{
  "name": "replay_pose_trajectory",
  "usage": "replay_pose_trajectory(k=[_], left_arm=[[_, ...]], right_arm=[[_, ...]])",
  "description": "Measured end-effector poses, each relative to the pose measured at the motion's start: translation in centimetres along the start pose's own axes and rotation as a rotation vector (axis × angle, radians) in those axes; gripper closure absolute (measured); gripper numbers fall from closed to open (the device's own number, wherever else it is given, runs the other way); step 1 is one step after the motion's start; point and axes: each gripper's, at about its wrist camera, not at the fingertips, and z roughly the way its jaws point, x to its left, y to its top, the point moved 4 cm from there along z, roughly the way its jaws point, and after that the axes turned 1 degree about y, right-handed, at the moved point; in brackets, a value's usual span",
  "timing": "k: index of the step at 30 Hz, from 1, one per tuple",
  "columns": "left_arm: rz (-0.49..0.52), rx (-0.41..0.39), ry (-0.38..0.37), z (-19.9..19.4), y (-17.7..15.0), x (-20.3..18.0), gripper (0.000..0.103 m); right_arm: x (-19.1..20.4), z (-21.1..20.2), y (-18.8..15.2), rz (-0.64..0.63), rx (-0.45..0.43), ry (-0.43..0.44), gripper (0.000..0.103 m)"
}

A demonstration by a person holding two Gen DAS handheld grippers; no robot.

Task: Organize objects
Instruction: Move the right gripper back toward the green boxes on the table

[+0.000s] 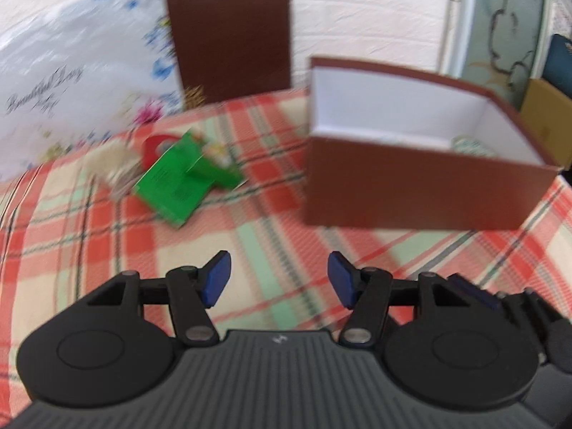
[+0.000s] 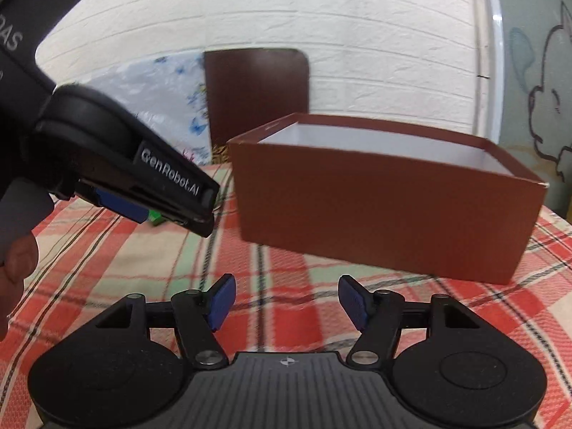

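An open brown box [image 1: 411, 193] with a white inside stands on the plaid cloth at the right; a round pale object [image 1: 470, 144] lies in its far corner. It also shows in the right wrist view [image 2: 386, 221]. A green carton [image 1: 175, 182] lies left of the box with a red ring-shaped thing [image 1: 155, 146] and small blurred items behind it. My left gripper [image 1: 279, 279] is open and empty, above the cloth, short of both. My right gripper [image 2: 286, 302] is open and empty in front of the box. The left gripper's body [image 2: 136, 175] shows at that view's left.
The brown box lid [image 1: 232, 32] leans upright against the white wall behind the table. A flowered plastic bag [image 1: 75, 82] stands at the back left. A cardboard box [image 1: 547, 114] sits at the far right. The plaid cloth [image 1: 250, 236] covers the table.
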Motion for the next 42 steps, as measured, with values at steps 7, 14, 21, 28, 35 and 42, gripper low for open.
replay_pose_trajectory(k=[7,14,21,28,35,42], left_arm=[[-0.044,0.045,0.058,0.9,-2.6,3.6,0.041],[-0.078,0.050,0.103,1.3,-4.1,6.9,0.038],[-0.129,0.039,0.151,1.4,-5.2,10.6,0.034],[-0.164,0.009,0.191,1.7,-5.7,13.7,0.028],[-0.178,-0.027,0.241,2.2,-5.9,16.7,0.018],[-0.186,-0.106,0.325,2.9,-6.0,21.2,0.007]], right_arm=[[1.9,0.8,-0.5,-0.023,0.044,0.019,0.040],[4.8,1.4,-0.8,-0.101,0.076,0.050,0.040],[7.3,1.4,-0.8,-0.175,0.093,0.078,0.039],[9.6,2.5,-0.5,-0.207,0.105,0.107,0.037],[12.0,3.8,0.2,-0.241,0.099,0.140,0.033],[12.3,6.5,1.7,-0.136,0.140,0.184,0.027]])
